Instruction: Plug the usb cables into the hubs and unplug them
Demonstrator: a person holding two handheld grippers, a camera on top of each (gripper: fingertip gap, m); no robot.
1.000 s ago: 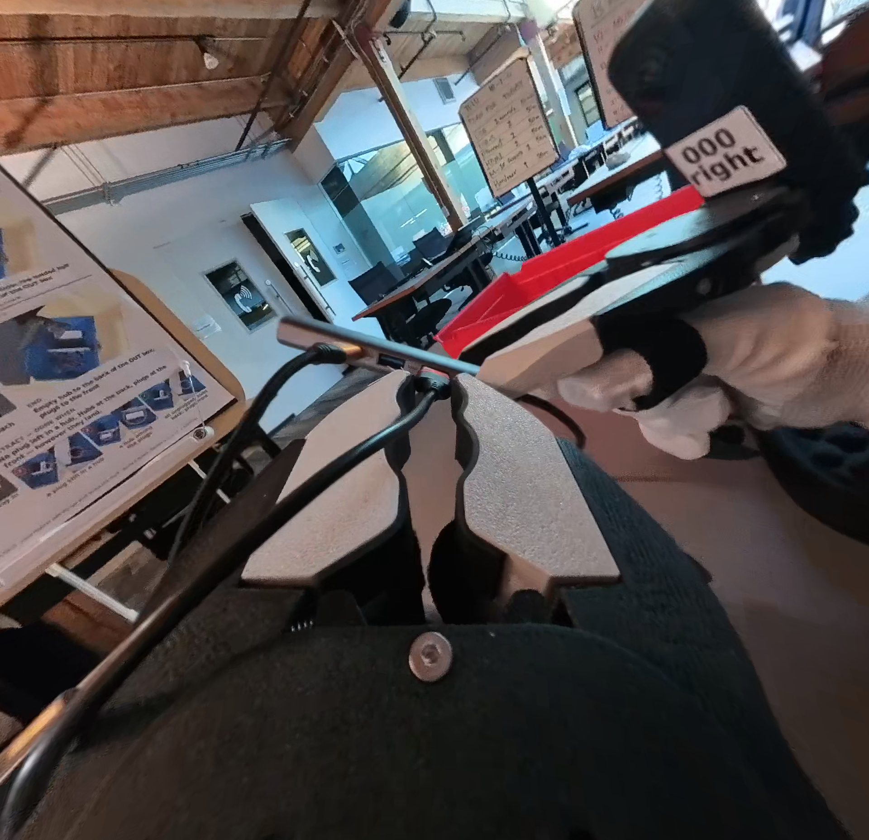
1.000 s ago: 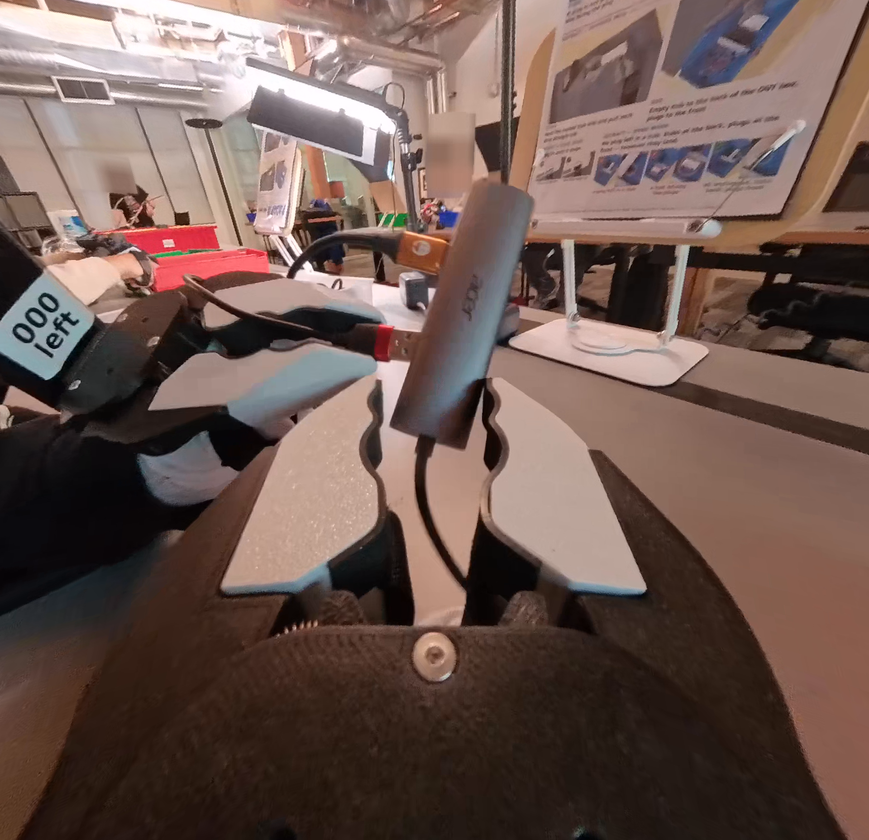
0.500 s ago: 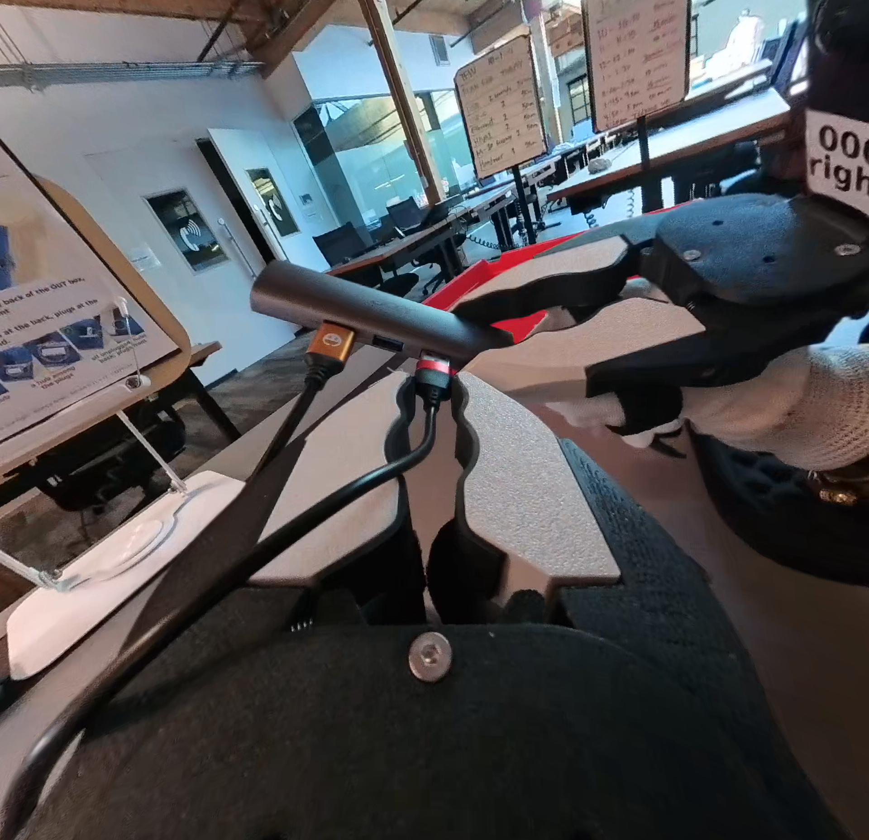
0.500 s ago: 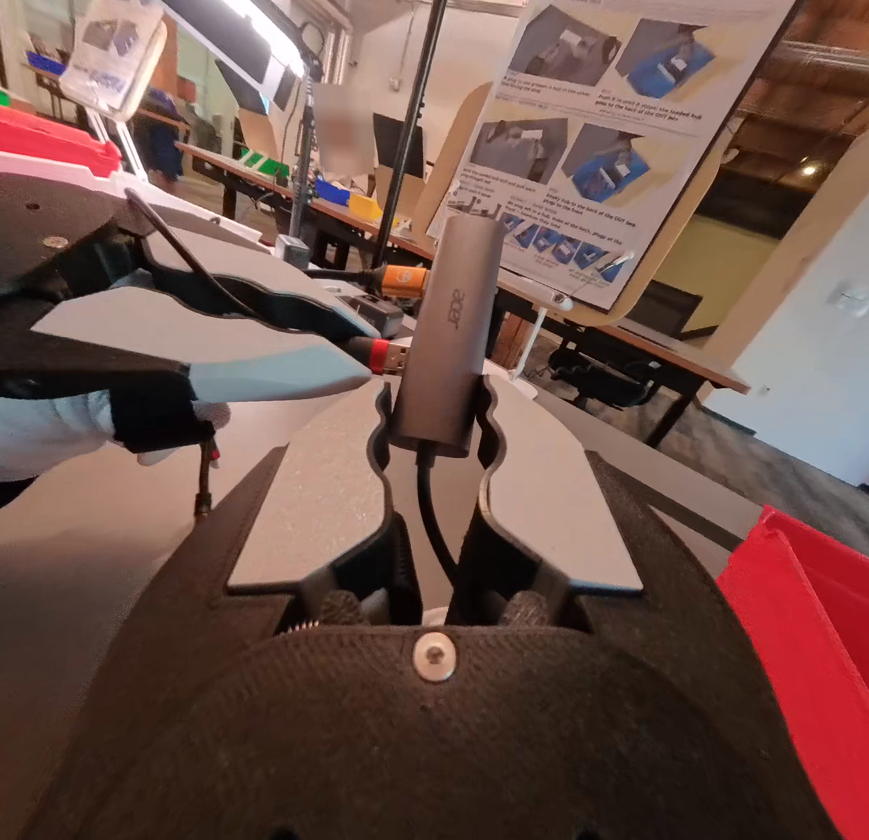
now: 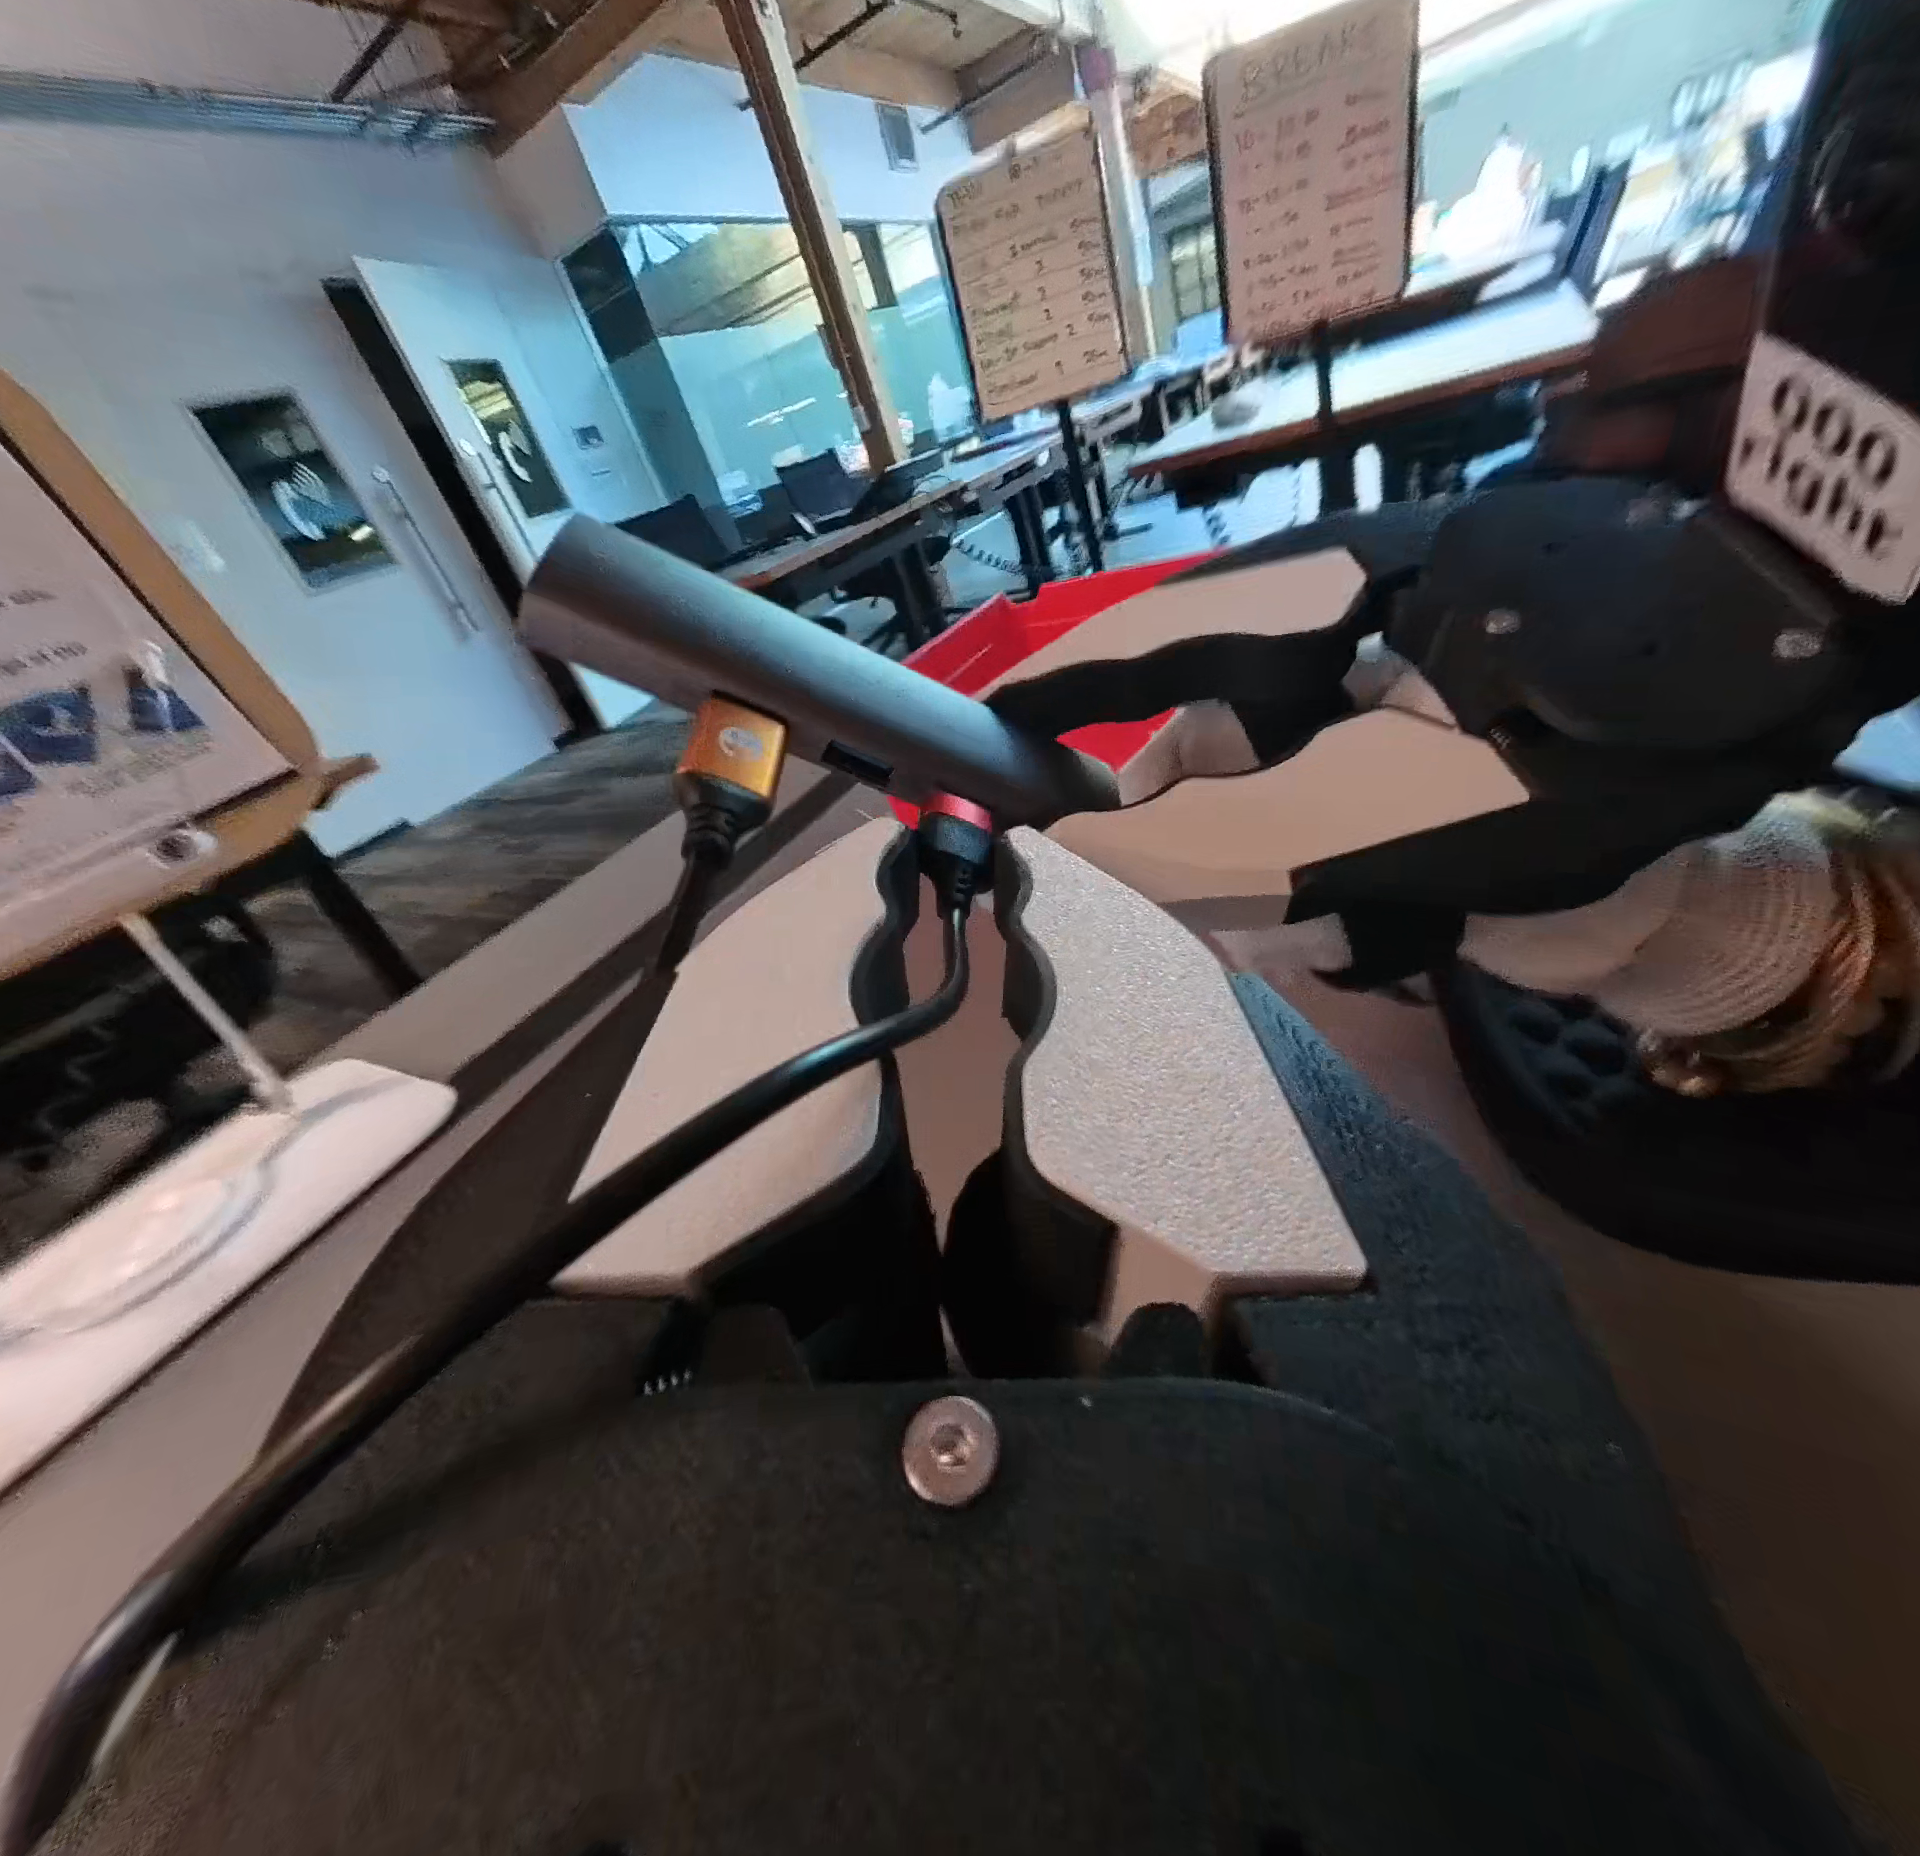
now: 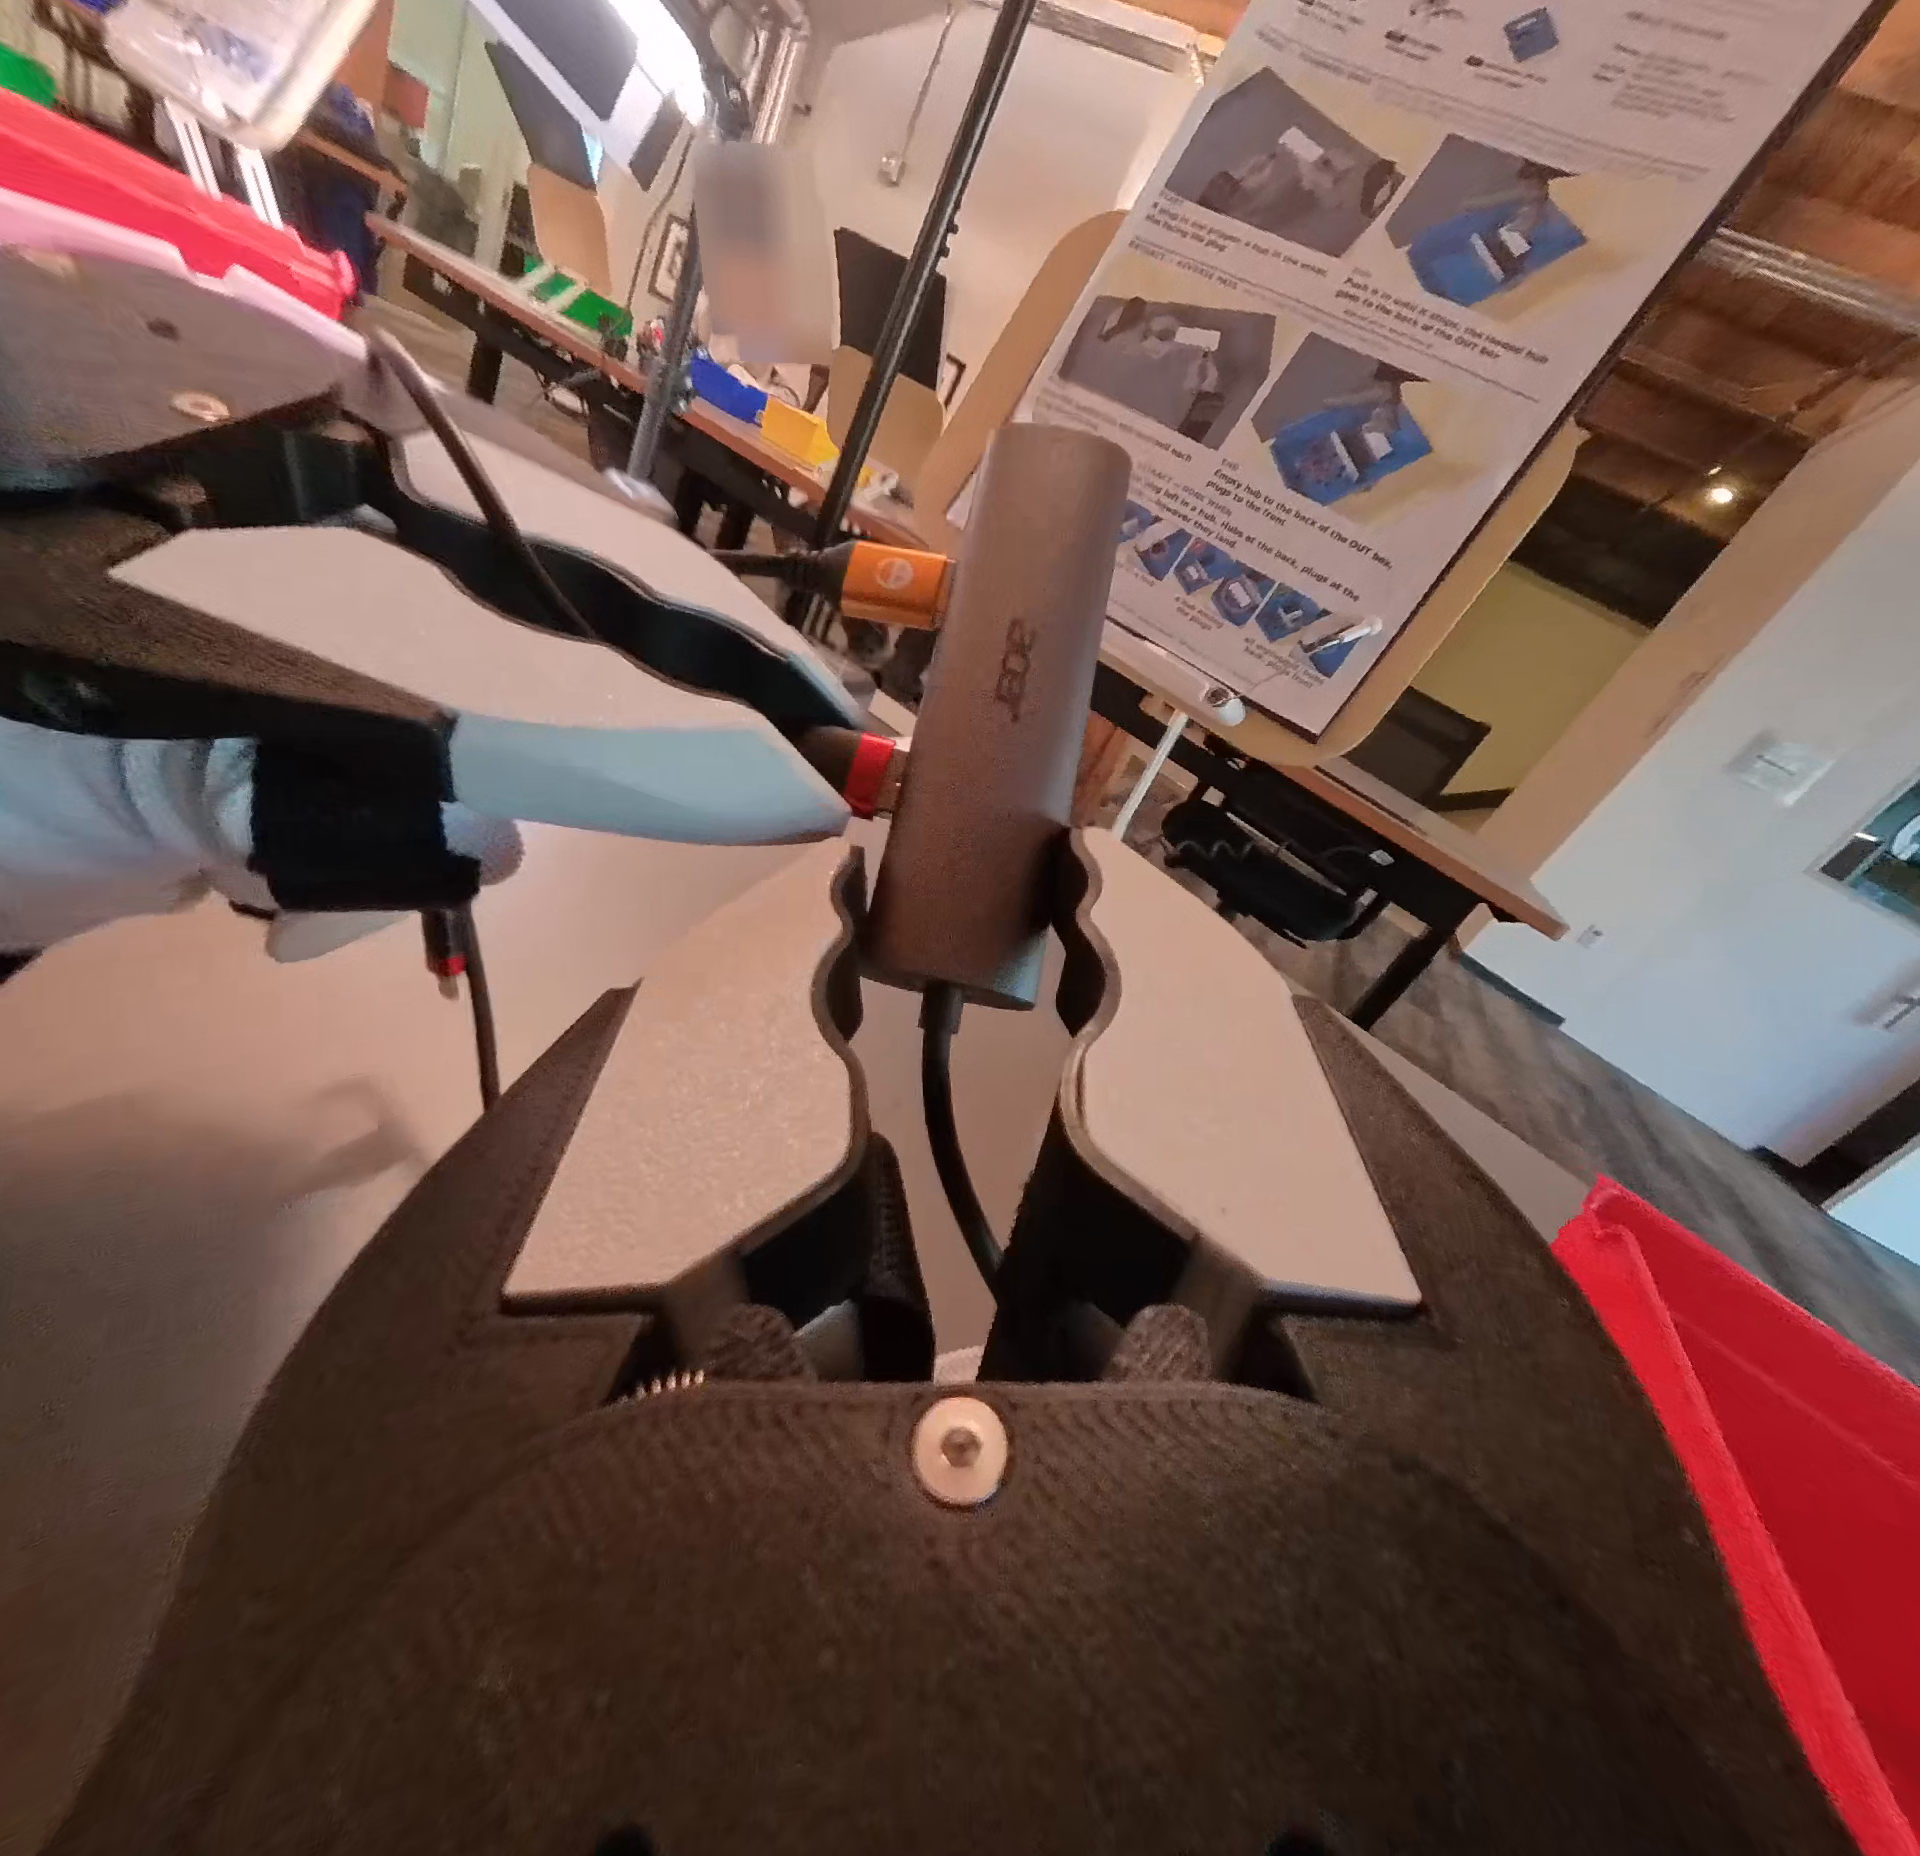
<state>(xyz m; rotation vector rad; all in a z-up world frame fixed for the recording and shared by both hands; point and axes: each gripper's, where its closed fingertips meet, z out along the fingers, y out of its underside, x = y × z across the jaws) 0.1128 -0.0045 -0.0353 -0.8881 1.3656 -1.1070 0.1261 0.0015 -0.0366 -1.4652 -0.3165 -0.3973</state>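
USB hub [image 6: 997, 705] — a slim grey bar — is standing nearly upright above the table [image 6: 208, 1131], its lower end pinched between the narrowed jaws of the right gripper [image 6: 961, 933], with its own black lead trailing down between the fingers. The left gripper [image 5: 951, 861] is clamping the red-collared plug [image 5: 954, 830], which is sitting seated in the hub's side port — its thin cable is curling off over the left finger. An orange plug [image 5: 732, 752] is occupying a port farther along. A red bin [image 6: 1766, 1443] is lying just beside the right gripper.
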